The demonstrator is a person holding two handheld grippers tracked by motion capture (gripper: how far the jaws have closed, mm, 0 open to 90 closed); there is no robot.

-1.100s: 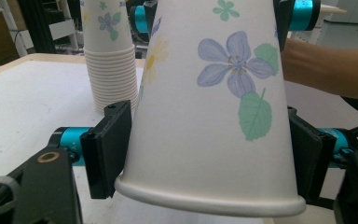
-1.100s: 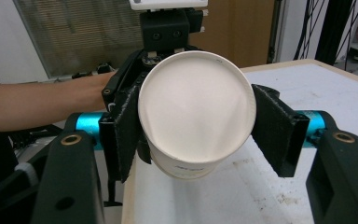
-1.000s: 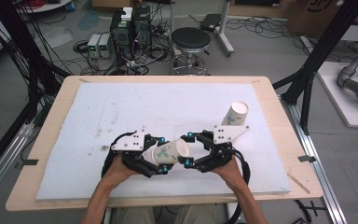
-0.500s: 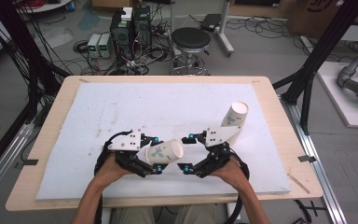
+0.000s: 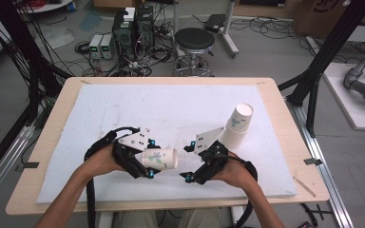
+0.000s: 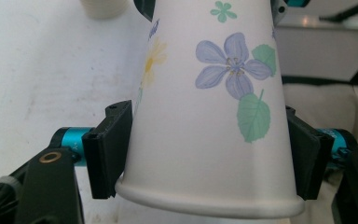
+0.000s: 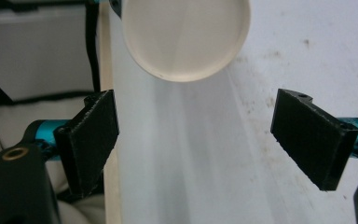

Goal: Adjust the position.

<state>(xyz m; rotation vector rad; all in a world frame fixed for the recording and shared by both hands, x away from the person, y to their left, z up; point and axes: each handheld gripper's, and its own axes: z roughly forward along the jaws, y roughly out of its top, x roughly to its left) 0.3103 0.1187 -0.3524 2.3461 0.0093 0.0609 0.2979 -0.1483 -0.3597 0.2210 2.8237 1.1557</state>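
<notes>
Left claw (image 5: 148,164): closed on the flowered paper cup (image 5: 160,159), one black jaw pressed to each side of the cup wall just above the rolled rim, as the left gripper view shows.
Flowered paper cup: held on its side above the white mat (image 5: 171,109), near the front edge of the worktop (image 5: 285,99); in the high view its base points toward the right claw (image 5: 186,161).
Cup print: a purple flower with green leaves, a pale yellow flower, a small green blossom; no word or brand can be read on it.
Right claw: jaws spread wide with nothing between them; in the right gripper view the round base of the flowered cup (image 7: 186,37) sits just ahead of the gap.
Gap between claws: small, with the cup lying between the two.
Stacked cups (image 5: 237,124): tilted, on the mat to the right, well behind the right claw; faint coloured print, too small to read.
Cardboard box (image 5: 324,12): on the floor at the far right, dark marking on its side, cut off and unreadable.
Stool (image 5: 195,40): beyond the far edge of the worktop.
</notes>
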